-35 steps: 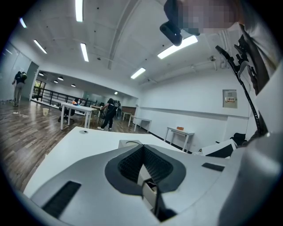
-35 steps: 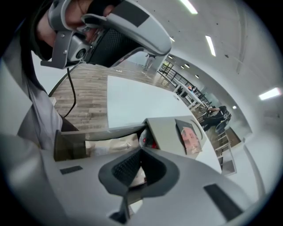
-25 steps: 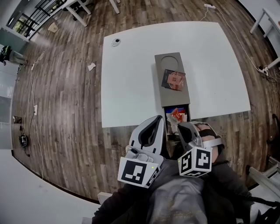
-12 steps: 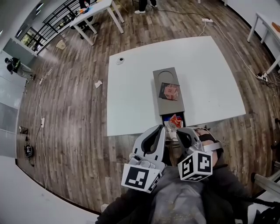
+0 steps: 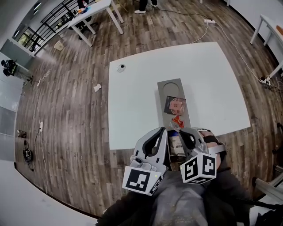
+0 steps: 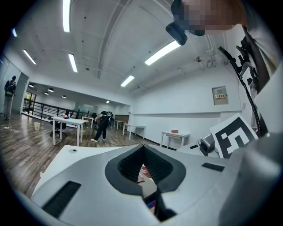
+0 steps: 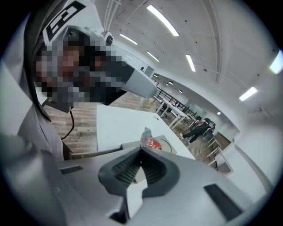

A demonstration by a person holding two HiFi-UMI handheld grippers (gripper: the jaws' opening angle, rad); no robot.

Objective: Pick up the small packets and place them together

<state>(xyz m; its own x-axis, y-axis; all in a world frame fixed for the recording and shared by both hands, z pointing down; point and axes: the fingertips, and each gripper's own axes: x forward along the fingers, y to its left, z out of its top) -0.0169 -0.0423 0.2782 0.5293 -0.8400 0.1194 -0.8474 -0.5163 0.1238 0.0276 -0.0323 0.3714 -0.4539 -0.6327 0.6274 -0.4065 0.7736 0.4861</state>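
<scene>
A long grey tray (image 5: 170, 86) lies on the white table (image 5: 132, 110), with a small pile of red-printed packets (image 5: 176, 105) on its middle. My right gripper (image 5: 180, 129) hangs over the tray's near end, shut on a small red-and-clear packet (image 5: 177, 122). In the right gripper view that packet (image 7: 148, 140) sticks up past the closed tips of the right gripper (image 7: 141, 149). My left gripper (image 5: 162, 130) is beside it on the left, shut and holding nothing. In the left gripper view the left gripper (image 6: 142, 146) has its tips together.
A small round object (image 5: 120, 67) sits near the table's far left corner. The table's near edge runs just ahead of the grippers. A cable and power strip (image 5: 208, 20) lie on the wooden floor beyond. Other tables (image 5: 95, 11) stand at the back left.
Both grippers have risen a little. The right one has lifted the red packet from the open compartment at the tray's near end, up towards the pile.
</scene>
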